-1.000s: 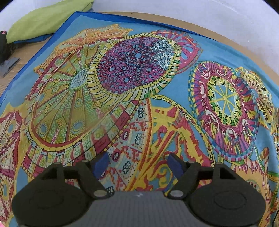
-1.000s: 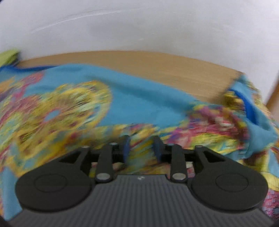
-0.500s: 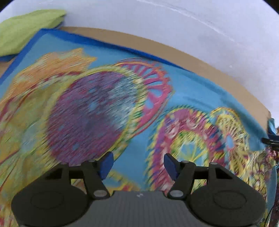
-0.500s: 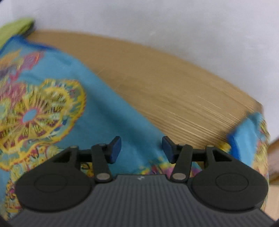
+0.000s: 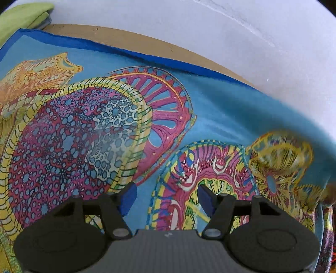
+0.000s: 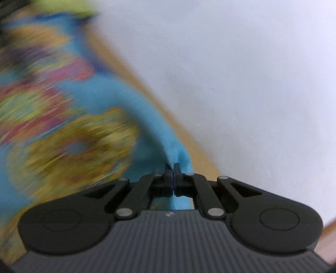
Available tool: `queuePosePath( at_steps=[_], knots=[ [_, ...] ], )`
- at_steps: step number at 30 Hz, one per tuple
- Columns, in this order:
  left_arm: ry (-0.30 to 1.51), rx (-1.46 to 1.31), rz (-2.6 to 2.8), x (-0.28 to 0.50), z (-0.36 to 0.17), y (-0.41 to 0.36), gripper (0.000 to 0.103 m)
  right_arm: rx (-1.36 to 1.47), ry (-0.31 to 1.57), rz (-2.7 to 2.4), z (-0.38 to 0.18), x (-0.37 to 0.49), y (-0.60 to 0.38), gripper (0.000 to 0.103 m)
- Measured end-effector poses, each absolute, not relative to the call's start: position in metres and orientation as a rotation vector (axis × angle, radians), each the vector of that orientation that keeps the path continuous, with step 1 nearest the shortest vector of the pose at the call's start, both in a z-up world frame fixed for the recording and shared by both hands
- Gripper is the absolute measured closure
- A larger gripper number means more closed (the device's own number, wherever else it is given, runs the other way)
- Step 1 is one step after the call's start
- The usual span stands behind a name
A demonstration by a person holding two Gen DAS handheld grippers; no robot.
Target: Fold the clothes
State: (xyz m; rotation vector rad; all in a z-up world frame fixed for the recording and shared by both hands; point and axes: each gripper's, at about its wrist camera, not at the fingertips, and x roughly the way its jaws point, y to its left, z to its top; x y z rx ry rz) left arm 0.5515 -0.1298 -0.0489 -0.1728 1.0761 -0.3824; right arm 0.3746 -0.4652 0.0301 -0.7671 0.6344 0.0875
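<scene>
Left wrist view: the left hand-held gripper (image 5: 167,197) hovers wide apart, holding nothing, over the patterned scarf (image 5: 210,109) spread on the desk (image 5: 147,40). Right view, blurred: the right hand-held gripper (image 6: 172,168) pinches the scarf's blue edge.

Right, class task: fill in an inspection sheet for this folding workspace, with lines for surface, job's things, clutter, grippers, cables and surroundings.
Surface: wooden table, bare only along its far edge by the wall.
Job's things: patterned blue cloth spread across the table; one blue edge is pulled up.
Clutter: green cloth bunched at the far left corner.
Grippers: left gripper open above the cloth, holding nothing; right gripper shut on the cloth's blue edge, its view blurred.
Cables: nothing seen.
Surroundings: plain white wall directly behind the table.
</scene>
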Motion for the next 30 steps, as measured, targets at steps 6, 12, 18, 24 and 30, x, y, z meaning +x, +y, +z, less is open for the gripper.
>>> queuePosePath(
  at_steps=[6, 12, 18, 24, 30],
  knots=[
    [1.065, -0.154, -0.393, 0.549, -0.049, -0.131, 0.033, -0.723, 0.896, 0.343, -0.03, 0.309, -0.402, 0.089],
    [1.062, -0.158, -0.393, 0.552, -0.051, -0.134, 0.031, -0.39, 0.772, 0.292, 0.022, 0.332, -0.43, 0.074],
    [1.055, -0.134, -0.394, 0.551, -0.052, -0.137, 0.029, -0.371, 0.858, 0.334, 0.004, 0.391, -0.444, 0.074],
    [1.04, -0.116, -0.407, 0.547, -0.053, -0.139, 0.026, -0.298, 1.001, 0.402, -0.021, 0.418, -0.45, 0.075],
    [1.028, -0.095, -0.414, 0.545, -0.053, -0.142, 0.024, -0.372, 0.978, 0.354, -0.015, 0.414, -0.454, 0.099]
  ],
)
